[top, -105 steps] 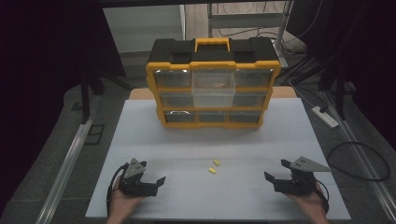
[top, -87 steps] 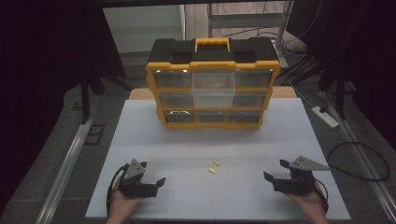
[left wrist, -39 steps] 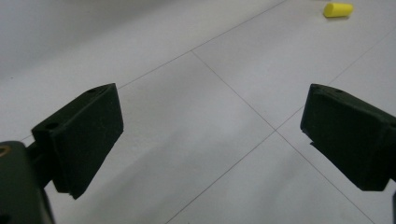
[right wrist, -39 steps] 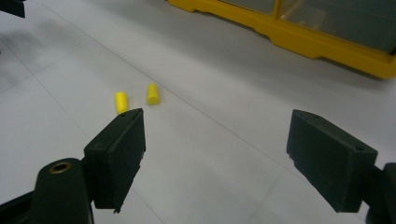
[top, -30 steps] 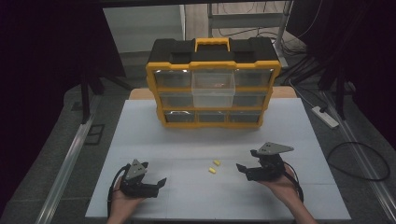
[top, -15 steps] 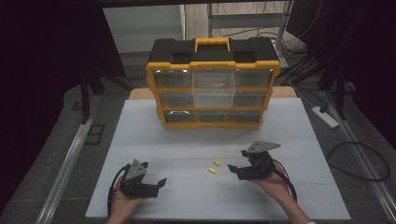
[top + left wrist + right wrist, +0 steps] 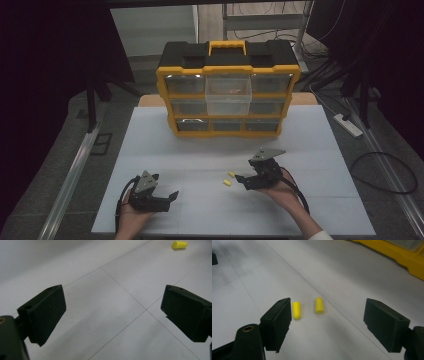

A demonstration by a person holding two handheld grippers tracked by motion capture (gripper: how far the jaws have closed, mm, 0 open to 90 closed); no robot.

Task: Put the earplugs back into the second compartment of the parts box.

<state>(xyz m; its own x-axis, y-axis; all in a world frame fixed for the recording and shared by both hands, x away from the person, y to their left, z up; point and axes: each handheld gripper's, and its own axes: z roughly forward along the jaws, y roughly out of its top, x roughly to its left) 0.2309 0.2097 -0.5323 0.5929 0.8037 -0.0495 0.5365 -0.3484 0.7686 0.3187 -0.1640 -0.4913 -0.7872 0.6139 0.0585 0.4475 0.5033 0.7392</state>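
Closing in: right gripper (image 7: 246,178) hovering low over the white table (image 7: 310,150), jaws spread wide, nothing between the pads yet
Step in hand: approaching for a pick, judging by the two yellow plugs lying right in front of the open jaws
Targets: nearer yellow plug (image 7: 296,310) lying just beside the left-hand pad in the right gripper view; second yellow plug (image 7: 319,305) sitting in the gap, closer to that same pad than to the other; the two near each other, not touching
Seen from above: both plugs lying on the table centre, just left of the right gripper, well apart from the organizer
Idling: left gripper (image 7: 165,197) resting on the table near the front edge, jaws spread, gripping nothing; one plug showing far off at the top of its view
Waiting behind: yellow-and-black drawer organizer (image 7: 228,90) standing at the far side, one clear drawer (image 7: 228,95) in the middle column pulled out, likely the drop spot
Next move calling for: shifting sideways so one plug sits centred, dropping the pads to table level, squeezing gently
Watching for: catching both plugs together, or nudging the nearer one away with the pad; small round pieces probably rolling easily
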